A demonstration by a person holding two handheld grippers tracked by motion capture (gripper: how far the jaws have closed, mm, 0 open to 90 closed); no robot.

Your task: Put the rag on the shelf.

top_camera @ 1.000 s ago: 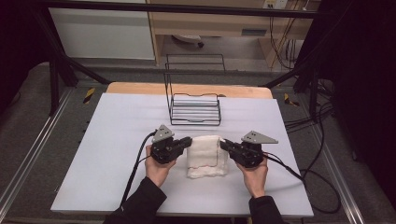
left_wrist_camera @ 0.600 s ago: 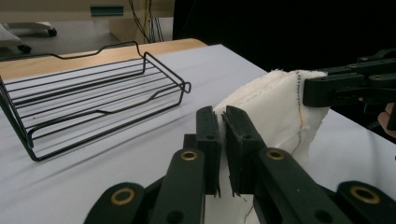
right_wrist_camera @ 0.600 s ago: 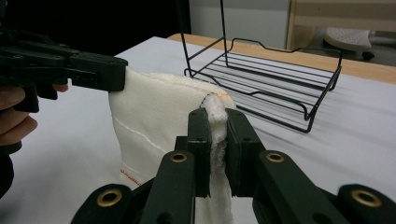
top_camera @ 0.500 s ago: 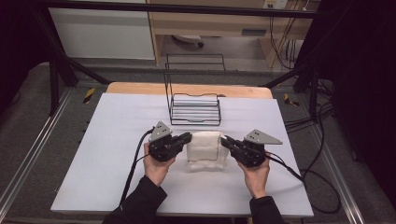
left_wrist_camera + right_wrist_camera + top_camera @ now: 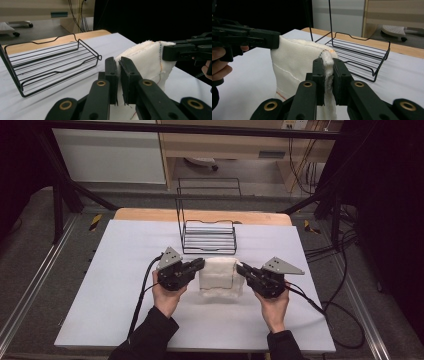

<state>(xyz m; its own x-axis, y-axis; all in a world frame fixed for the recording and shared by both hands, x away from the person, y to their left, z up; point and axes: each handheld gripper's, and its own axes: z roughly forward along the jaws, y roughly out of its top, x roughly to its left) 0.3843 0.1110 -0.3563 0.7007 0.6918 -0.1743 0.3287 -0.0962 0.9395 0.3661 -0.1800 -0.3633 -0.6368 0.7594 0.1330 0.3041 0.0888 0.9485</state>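
Note:
A folded white towel (image 5: 218,276) hangs between my two grippers just above the white table (image 5: 115,270), its lower edge near the surface. My left gripper (image 5: 201,264) is shut on the towel's left upper corner; in the left gripper view the cloth (image 5: 147,57) is pinched between the black jaws. My right gripper (image 5: 239,268) is shut on the right upper corner, and in the right gripper view the towel (image 5: 297,65) runs from its jaws across to the other gripper (image 5: 274,39). Both hands hold the grippers level, facing each other.
A black wire basket (image 5: 209,236) with a tall wire back stands just behind the towel, toward the table's far edge. Cables trail from both grippers, the right one (image 5: 320,307) looping off the table's right side. Bare tabletop lies left, right and in front.
Both grippers have lifted the towel a little off the table and carried it slightly toward the basket; the grips are unchanged.

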